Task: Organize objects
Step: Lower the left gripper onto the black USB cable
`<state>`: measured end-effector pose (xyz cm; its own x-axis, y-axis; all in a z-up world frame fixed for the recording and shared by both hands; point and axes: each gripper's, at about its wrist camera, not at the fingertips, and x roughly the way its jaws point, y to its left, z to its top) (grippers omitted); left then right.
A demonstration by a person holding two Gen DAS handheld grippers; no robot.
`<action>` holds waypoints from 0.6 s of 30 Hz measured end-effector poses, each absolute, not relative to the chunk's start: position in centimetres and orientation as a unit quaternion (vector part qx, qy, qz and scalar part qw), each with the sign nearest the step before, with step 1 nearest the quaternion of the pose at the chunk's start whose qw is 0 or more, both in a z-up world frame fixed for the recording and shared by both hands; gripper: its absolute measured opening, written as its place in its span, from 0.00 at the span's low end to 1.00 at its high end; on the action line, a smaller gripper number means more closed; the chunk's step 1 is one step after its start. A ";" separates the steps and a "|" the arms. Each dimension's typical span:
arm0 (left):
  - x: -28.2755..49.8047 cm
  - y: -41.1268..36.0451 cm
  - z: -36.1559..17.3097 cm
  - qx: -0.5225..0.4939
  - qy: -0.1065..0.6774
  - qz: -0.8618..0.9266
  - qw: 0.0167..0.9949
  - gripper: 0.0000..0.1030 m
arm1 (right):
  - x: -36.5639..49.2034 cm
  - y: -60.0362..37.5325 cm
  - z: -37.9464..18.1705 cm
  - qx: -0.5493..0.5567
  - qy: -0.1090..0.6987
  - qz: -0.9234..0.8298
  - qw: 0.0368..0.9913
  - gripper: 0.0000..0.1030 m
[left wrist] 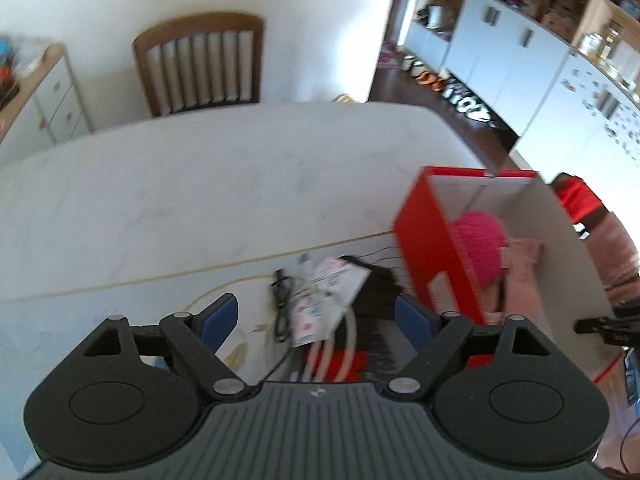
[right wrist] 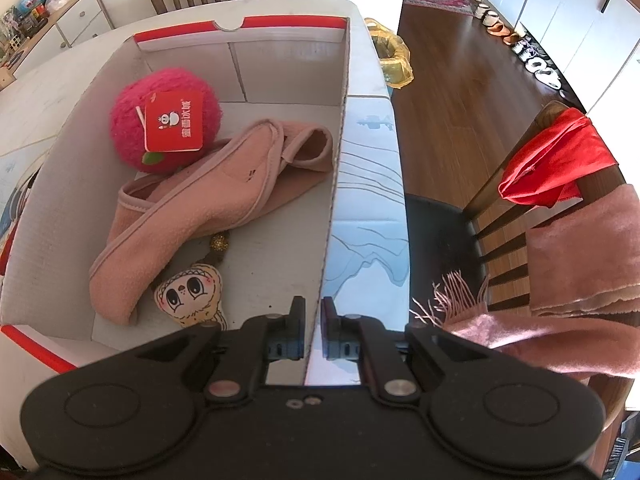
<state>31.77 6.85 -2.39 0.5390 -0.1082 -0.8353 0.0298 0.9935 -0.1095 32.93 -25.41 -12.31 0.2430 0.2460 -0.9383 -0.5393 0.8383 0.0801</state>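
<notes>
A red cardboard box [right wrist: 60,168] with white inner walls stands on the table. It holds a pink plush ball [right wrist: 164,128] with a red tag, a pink fabric slipper [right wrist: 192,208] and a small plush doll face [right wrist: 190,292]. My right gripper [right wrist: 313,306] is shut on the box's right wall, one finger inside and one outside. In the left wrist view the box [left wrist: 432,248] is at the right. My left gripper [left wrist: 316,312] hangs open over a loose pile: a black cable [left wrist: 282,304], a printed paper packet [left wrist: 324,292], a black item [left wrist: 376,292] and a pale tube [left wrist: 340,344]. Nothing sits between its blue pads [left wrist: 222,316].
The white marble table [left wrist: 200,184] stretches away to a wooden chair [left wrist: 200,64] at its far side. Right of the box, a second chair [right wrist: 500,208] carries a red cloth [right wrist: 560,160] and a pink fringed scarf [right wrist: 580,248]. A yellow bag [right wrist: 392,56] hangs off the table's far corner.
</notes>
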 end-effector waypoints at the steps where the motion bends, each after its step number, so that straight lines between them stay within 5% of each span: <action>1: 32.0 7.4 -2.9 -0.045 0.484 -0.034 0.873 0.83 | 32.9 -25.4 -12.3 -0.131 0.561 0.252 0.777 0.07; 18: 35.7 10.9 -9.9 -0.049 0.536 -0.015 0.843 0.83 | 33.0 -25.0 -12.8 -0.140 0.572 0.244 0.770 0.07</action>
<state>35.67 10.91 -9.87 0.4246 -0.0777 -0.9020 -0.0273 0.9948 -0.0986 33.02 -24.97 -12.81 0.2266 0.2158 -0.9498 -0.5367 0.8414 0.0631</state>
